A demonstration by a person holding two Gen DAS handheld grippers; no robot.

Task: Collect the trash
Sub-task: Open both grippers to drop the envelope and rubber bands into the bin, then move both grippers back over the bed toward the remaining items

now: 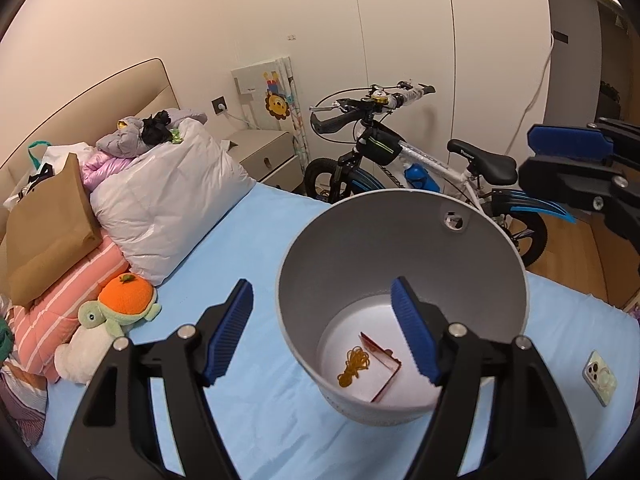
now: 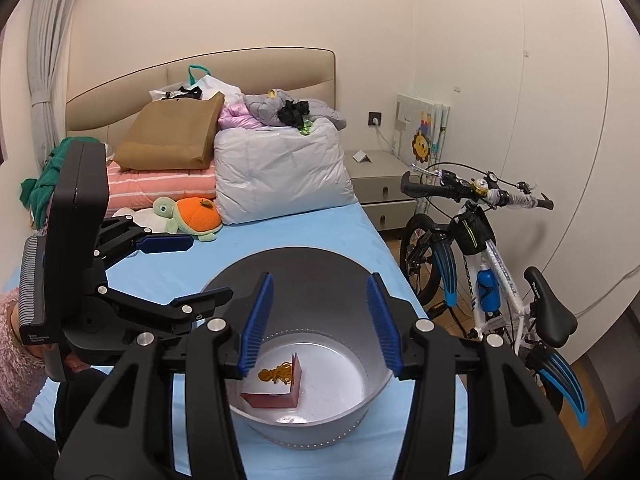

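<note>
Bin point(image 1: 472, 248): round grey bucket with smooth walls and a small hole near the rim, standing on the bed's blue sheet point(image 1: 256, 248).
Contents: a red-and-white folded paper piece point(image 2: 276, 396) and a golden tangle of rubber bands point(image 2: 276, 374), both on the bin's pale floor.
Left gripper point(image 1: 324, 336): jaws apart with nothing between the ribbed blue pads; one finger reaches over the bin's near rim.
Right gripper point(image 2: 320, 320): jaws apart and empty, hovering above the bin's mouth.
Writing: white lettering on the bicycle point(image 1: 420, 160) saddle and frame, too small to read.
Around: phone point(image 1: 599, 377) on the sheet, turtle plush point(image 1: 120, 308), white pillow point(image 1: 172, 196), brown paper bag point(image 1: 48, 220).
</note>
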